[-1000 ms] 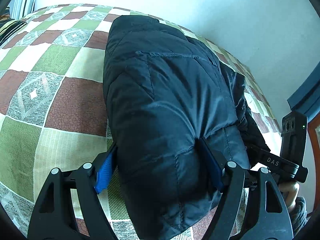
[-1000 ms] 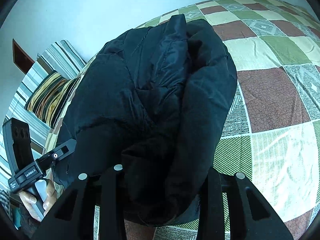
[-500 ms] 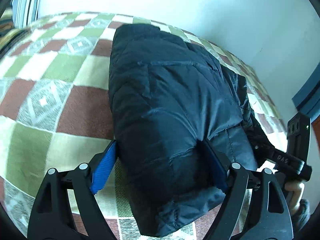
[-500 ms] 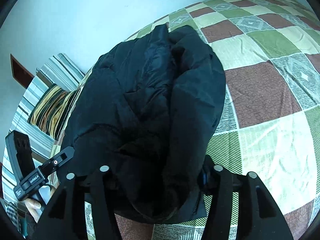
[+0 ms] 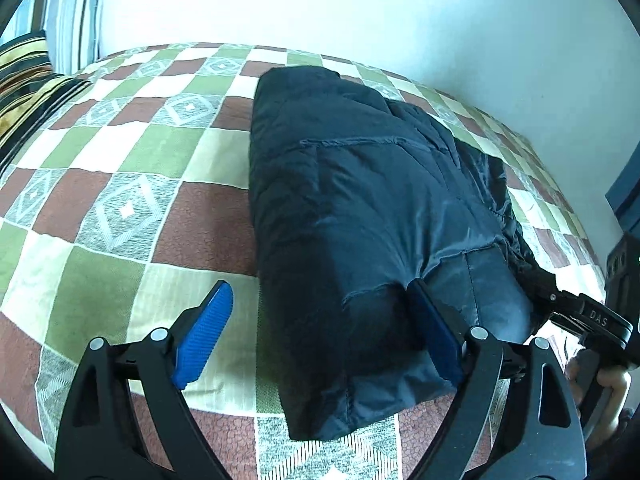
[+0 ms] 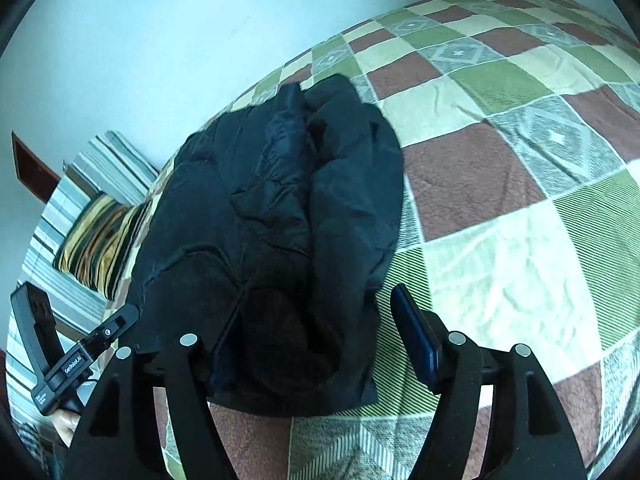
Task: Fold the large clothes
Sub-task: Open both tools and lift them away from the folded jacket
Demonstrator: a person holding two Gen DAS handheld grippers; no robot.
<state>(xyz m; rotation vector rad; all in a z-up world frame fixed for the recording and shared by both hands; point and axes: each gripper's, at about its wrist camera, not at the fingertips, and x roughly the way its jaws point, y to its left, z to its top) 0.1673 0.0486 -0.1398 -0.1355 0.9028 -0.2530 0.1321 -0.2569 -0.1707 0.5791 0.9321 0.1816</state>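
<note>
A folded black padded jacket (image 5: 360,208) lies on the checked bedspread (image 5: 120,184); it also shows in the right wrist view (image 6: 272,208). My left gripper (image 5: 320,332) is open at the jacket's near end: its left blue pad (image 5: 204,332) stands clear of the cloth, and its right pad (image 5: 434,336) rests against the jacket. My right gripper (image 6: 320,344) is open at the jacket's other end; its right pad (image 6: 414,340) is clear of the cloth and its left pad is partly hidden by the jacket.
The checked bedspread (image 6: 500,168) covers the whole bed. Striped pillows (image 5: 28,76) lie at the head of the bed, also in the right wrist view (image 6: 92,236). A white wall (image 5: 360,12) runs along the far side.
Both grippers have opened and let go of the jacket's ends. They have pulled back a little, and the jacket now rests on the bed.
</note>
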